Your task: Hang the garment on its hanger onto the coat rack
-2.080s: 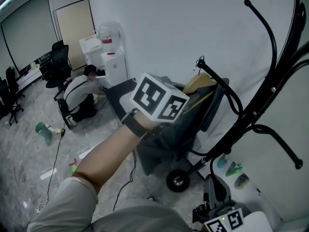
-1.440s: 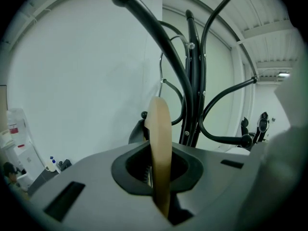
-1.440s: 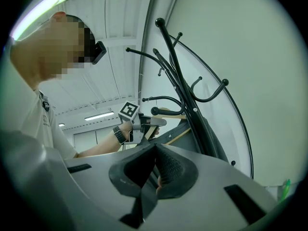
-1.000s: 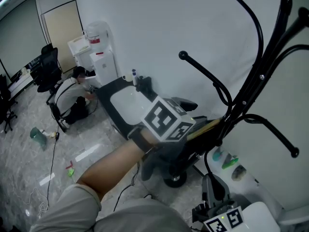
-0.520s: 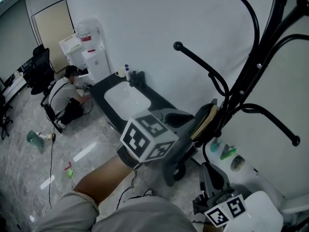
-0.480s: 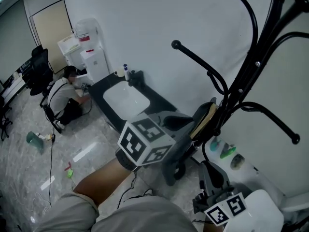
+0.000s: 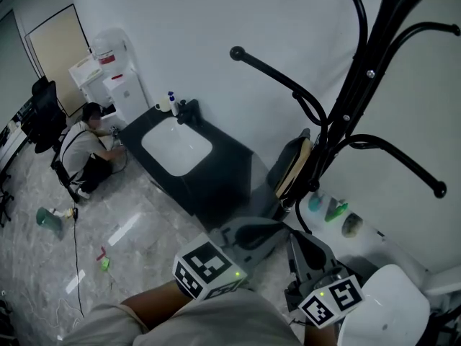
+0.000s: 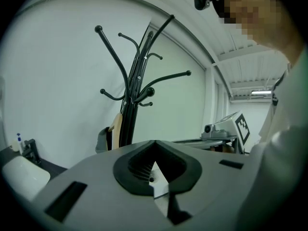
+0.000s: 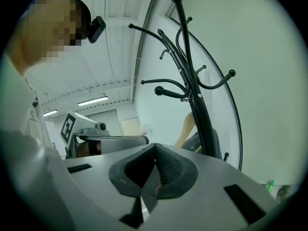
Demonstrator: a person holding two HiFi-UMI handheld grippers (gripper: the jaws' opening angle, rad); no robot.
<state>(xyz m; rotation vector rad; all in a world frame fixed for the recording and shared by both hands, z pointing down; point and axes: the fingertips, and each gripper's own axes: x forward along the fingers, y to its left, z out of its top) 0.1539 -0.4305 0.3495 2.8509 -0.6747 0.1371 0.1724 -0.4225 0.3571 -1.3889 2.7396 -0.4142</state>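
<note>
Both grippers sit low at the bottom edge of the head view. The left gripper (image 7: pixel 248 234), which a moment ago was up at the coat rack (image 7: pixel 346 114) with the garment, has pulled back, its jaws closed on nothing. The right gripper (image 7: pixel 311 254) is likewise closed and empty. The dark garment (image 7: pixel 284 170) on its wooden hanger (image 7: pixel 297 166) now hangs unheld against the pole, centre right, so the hanging looks done

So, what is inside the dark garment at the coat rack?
One light wooden edge of the hanger shows inside the garment; the rest of it, hook included, is covered.
</note>
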